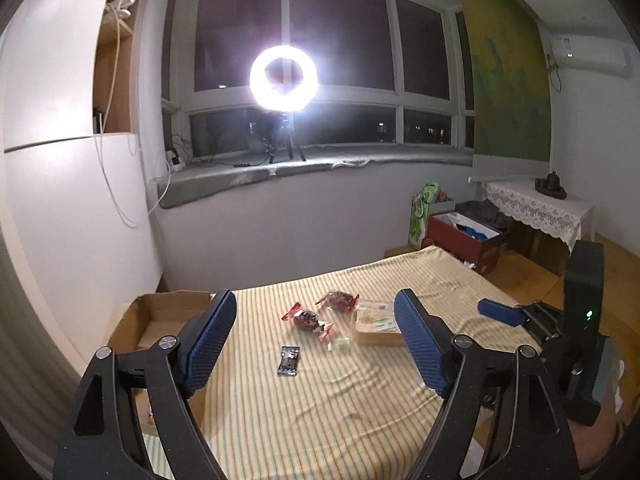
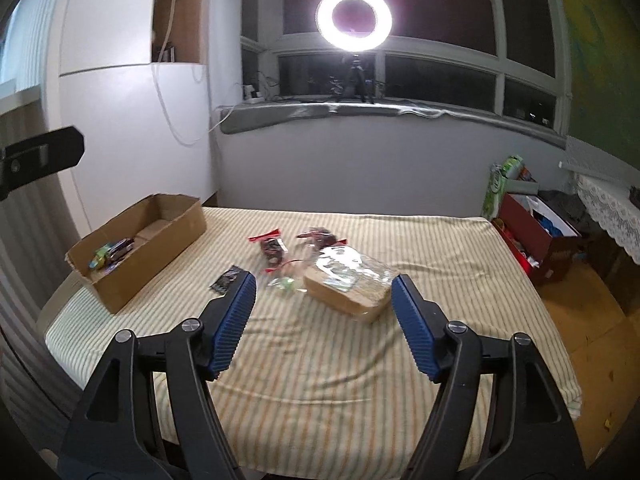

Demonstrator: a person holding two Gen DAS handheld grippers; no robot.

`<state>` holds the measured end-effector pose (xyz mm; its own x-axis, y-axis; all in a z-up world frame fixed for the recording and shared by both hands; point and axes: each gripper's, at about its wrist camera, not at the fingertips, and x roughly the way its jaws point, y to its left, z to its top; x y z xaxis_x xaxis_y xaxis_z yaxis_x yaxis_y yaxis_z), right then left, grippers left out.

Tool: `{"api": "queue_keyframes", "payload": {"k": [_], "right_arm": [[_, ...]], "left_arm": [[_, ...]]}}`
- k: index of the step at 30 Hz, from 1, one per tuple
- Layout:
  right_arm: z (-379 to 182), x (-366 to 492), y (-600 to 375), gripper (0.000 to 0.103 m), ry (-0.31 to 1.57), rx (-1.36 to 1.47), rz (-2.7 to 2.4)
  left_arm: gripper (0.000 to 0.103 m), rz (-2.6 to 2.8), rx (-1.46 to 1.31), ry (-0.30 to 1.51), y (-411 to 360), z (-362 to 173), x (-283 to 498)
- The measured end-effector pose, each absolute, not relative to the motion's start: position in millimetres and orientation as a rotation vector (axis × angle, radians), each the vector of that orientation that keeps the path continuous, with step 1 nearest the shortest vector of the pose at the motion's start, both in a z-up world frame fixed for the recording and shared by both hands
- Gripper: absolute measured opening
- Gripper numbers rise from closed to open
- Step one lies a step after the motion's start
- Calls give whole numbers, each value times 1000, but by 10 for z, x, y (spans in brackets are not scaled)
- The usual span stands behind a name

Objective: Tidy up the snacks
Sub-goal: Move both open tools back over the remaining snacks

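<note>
Right wrist only: snacks [image 2: 114, 254] inside cardboard box [image 2: 168, 248].

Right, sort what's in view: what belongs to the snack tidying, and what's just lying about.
Job:
cardboard box
red-wrapped snacks
dark sachet
clear-wrapped tan pack
small green packet

Lying about:
ring light
red box
green bag

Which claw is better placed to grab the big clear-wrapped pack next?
Probably the right claw: it is open, and the clear-wrapped pack lies just ahead between its fingers. The left claw, also open, faces the small dark packet instead.
</note>
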<state>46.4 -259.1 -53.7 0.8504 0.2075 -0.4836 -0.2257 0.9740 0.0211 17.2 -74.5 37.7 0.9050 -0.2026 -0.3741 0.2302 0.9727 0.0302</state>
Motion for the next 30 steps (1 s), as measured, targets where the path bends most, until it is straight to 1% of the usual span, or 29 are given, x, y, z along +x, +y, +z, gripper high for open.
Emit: {"api": "queue_keyframes", "payload": {"k": [5, 11, 13, 18, 22, 26, 30], "right_arm": [[-579, 504, -2481, 73, 523, -58, 241], [-832, 760, -2391, 74, 604, -70, 254], [-996, 907, -2346, 74, 660, -84, 263], [-1435, 1237, -2249, 74, 799, -109, 280], [-1601, 1394, -2223, 74, 847, -122, 286], [-1677, 1569, -2204, 74, 890, -121, 310], [-1699, 1749, -2196, 74, 911, -115, 341]], "left_arm": [[81, -218, 52, 388, -694, 331, 200], [81, -216, 36, 450, -637, 98, 413], [81, -206, 31, 489, -615, -60, 547], [81, -179, -20, 688, -490, -698, 1015], [81, -182, -71, 804, -435, -1096, 1204], [81, -196, -60, 840, -478, -1247, 1365], [81, -187, -38, 851, -469, -1273, 1530]]}}
